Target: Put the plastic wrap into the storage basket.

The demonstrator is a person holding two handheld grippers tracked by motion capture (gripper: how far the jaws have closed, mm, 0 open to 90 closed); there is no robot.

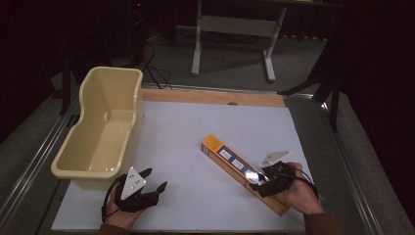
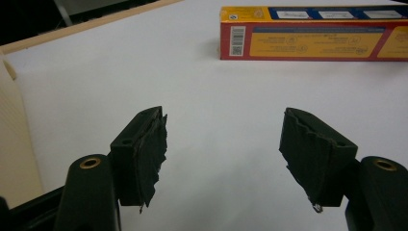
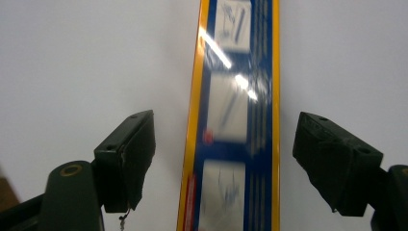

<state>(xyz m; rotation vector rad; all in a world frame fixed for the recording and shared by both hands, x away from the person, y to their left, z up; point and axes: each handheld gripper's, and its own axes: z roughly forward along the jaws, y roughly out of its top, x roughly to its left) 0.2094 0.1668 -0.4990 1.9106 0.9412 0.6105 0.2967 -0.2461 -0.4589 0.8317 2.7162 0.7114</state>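
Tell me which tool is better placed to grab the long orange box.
Right. The right tool is open and straddles the orange box, one jaw on each side. The left tool, open too, sits apart from it near the beige tub, with bare table between.

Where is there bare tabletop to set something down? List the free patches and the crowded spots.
Free: the white sheet between the cream tub and the orange box, and the stretch beyond the box toward the wooden far edge. Crowded: the near right corner, where the right gripper straddles the box, and the near left by the left gripper and tub.
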